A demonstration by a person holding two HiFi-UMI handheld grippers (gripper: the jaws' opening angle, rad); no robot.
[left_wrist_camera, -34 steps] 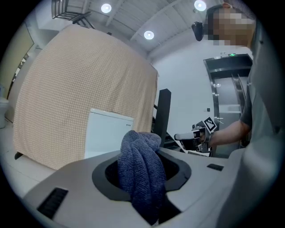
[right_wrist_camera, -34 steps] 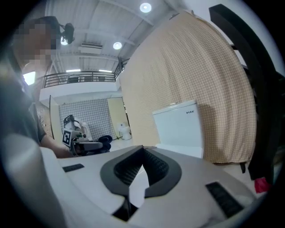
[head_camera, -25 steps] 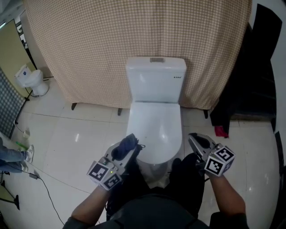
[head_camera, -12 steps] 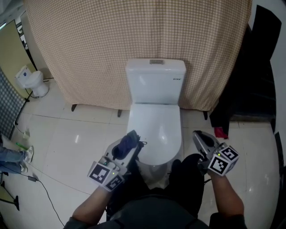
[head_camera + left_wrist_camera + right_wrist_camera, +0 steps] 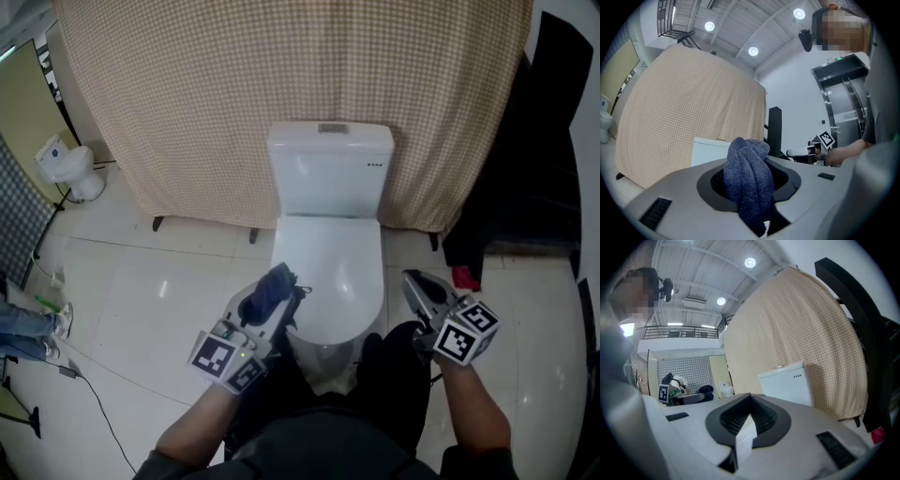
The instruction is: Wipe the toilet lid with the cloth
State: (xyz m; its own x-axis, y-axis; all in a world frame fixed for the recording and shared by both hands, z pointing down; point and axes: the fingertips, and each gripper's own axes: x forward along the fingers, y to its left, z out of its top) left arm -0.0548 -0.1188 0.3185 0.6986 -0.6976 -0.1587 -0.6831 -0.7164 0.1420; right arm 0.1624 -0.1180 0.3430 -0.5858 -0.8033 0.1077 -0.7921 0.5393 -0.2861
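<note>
A white toilet stands ahead with its lid (image 5: 330, 267) down and its tank (image 5: 329, 169) behind it. A dark blue cloth (image 5: 267, 291) is bunched between the jaws of my left gripper (image 5: 275, 292), just off the lid's front left edge. In the left gripper view the cloth (image 5: 749, 180) hangs from the shut jaws, with the tank (image 5: 710, 151) beyond. My right gripper (image 5: 418, 289) hovers off the lid's front right edge, shut with nothing in it. The right gripper view shows the tank (image 5: 787, 380) and the left gripper (image 5: 686, 398) with the cloth.
A beige checked curtain (image 5: 281, 84) hangs behind the toilet. A small white toilet (image 5: 67, 169) stands at far left, dark furniture (image 5: 544, 169) at right with a red item (image 5: 464, 275) on the floor. A cable (image 5: 103, 375) runs over the tiles at left.
My left gripper with the cloth has risen slightly toward the lid's front left edge. The right gripper has drifted a little to the right.
</note>
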